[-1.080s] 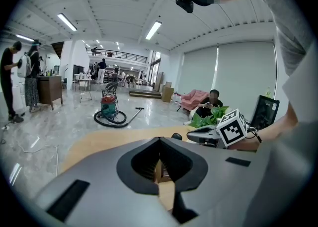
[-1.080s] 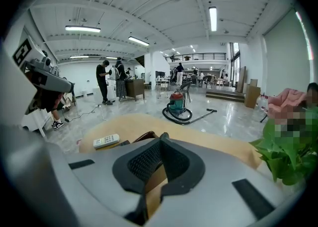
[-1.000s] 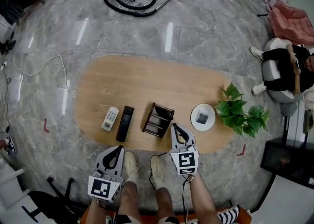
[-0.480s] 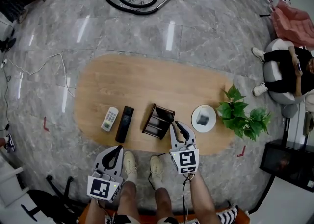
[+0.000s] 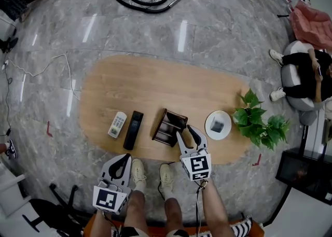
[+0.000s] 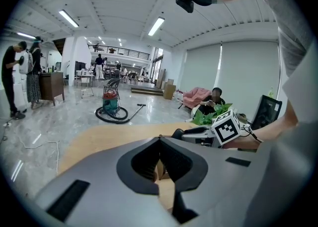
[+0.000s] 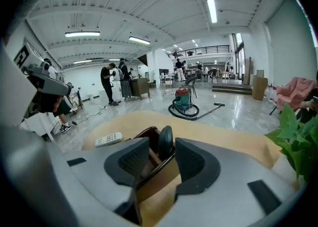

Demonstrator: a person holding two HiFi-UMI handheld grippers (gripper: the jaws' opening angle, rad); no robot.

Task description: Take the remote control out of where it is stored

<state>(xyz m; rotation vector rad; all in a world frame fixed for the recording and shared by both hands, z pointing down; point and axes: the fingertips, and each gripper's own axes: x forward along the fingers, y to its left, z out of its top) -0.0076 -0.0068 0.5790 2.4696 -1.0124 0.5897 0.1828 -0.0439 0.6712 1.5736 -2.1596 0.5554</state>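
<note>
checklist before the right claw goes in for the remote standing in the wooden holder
1. Right claw open: ok. Its jaws have just been opening, and the pads press on nothing.
2. Remote lined up with the gap: ok. It stands upright just ahead of the jaws.
3. Remote seated in the wooden holder: ok, not yet taken out.
4. Pads far enough around the remote to close: cannot tell.
5. Left claw out of the way: ok. It is shut and sits off the table's near edge.
6. White remote and black remote clear of the path: ok. Both lie left of the holder.
</note>
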